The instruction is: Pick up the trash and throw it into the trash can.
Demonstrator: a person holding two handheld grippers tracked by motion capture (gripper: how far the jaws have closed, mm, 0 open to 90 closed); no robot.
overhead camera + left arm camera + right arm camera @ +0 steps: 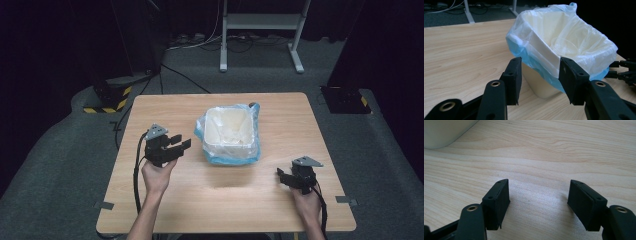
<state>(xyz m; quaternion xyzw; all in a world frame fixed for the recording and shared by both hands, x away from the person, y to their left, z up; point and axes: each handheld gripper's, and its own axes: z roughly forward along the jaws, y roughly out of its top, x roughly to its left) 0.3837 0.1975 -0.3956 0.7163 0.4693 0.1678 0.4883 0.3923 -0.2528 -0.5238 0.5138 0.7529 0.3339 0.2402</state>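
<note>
Left hand-held gripper spread, wooden table, grey carpet, dark room

Matt pale wood-grain table, thin glossy translucent plastic liner over a smooth cream plastic bin.

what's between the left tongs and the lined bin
Nothing visible. The left tongs stand open, aimed at the near corner of the bin, with bare table around them.
</note>
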